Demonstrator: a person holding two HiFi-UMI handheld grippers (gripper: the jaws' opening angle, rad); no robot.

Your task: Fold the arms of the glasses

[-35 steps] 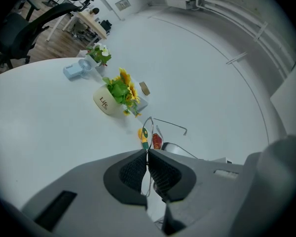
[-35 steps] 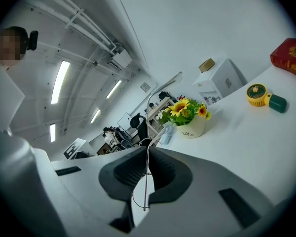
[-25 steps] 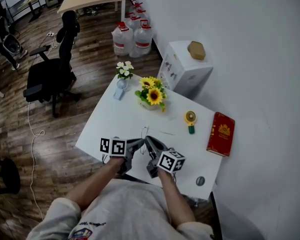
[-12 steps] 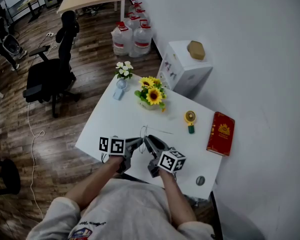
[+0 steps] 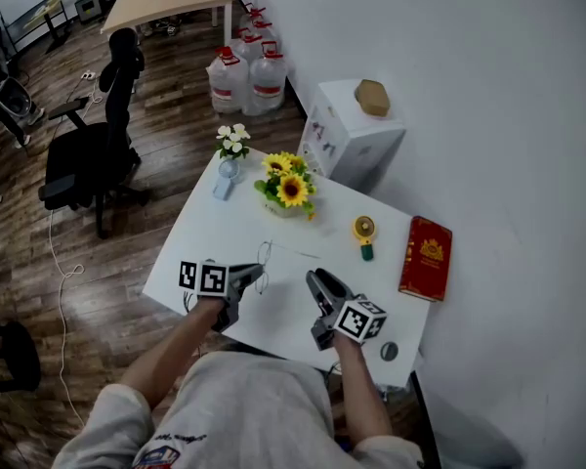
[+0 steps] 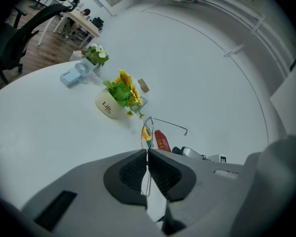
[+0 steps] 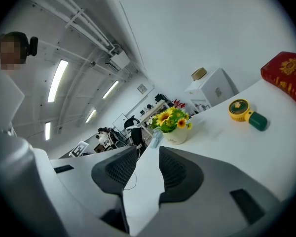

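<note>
- Left gripper view: left claw (image 6: pixel 147 153) clamped on thin wire glasses (image 6: pixel 147 130).
- Right claw (image 7: pixel 149 157) has just been opening, only white table (image 7: pixel 222 137) between.
- Round cream pot (image 6: pixel 106 107) holds sunflowers (image 6: pixel 126 85).

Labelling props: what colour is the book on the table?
Book: red with a gold emblem; head view shows it best.

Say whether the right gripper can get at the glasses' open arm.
Likely yes: the right gripper, jaws just opening and empty, has only bare table between it and the glasses clamped in the left gripper.
</note>
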